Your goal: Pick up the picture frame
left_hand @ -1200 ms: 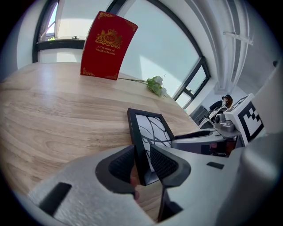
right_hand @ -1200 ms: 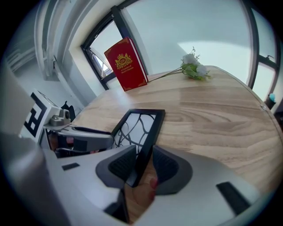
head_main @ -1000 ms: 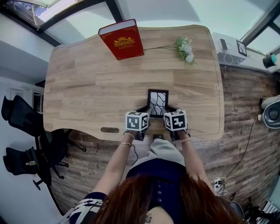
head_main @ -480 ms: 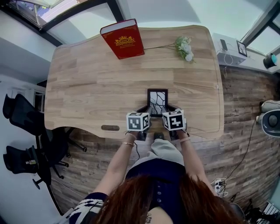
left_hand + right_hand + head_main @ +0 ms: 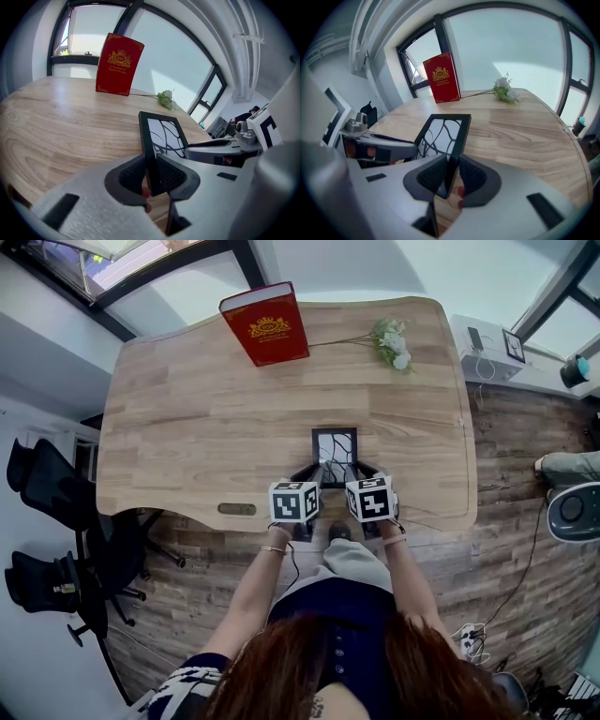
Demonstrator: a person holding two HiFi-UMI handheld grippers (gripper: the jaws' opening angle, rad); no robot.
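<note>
A small black picture frame (image 5: 336, 450) with a white, black-lined picture sits near the front edge of the wooden table (image 5: 187, 427). My left gripper (image 5: 309, 476) is shut on the frame's left edge (image 5: 149, 154). My right gripper (image 5: 361, 474) is shut on its right edge (image 5: 457, 145). In both gripper views the frame (image 5: 443, 133) runs between the ribbed pads and tilts up off the tabletop. Each gripper shows in the other's view, the right gripper (image 5: 225, 145) and the left gripper (image 5: 375, 143).
A red book (image 5: 264, 322) stands upright at the table's far edge. A sprig of white flowers (image 5: 392, 341) lies to its right. Black office chairs (image 5: 47, 521) stand left of the table. A side counter (image 5: 506, 352) with devices lies at the far right.
The frame and both grippers have shifted slightly away from me across the table, the frame now a little higher in the head view. Both grippers stay shut on it.
</note>
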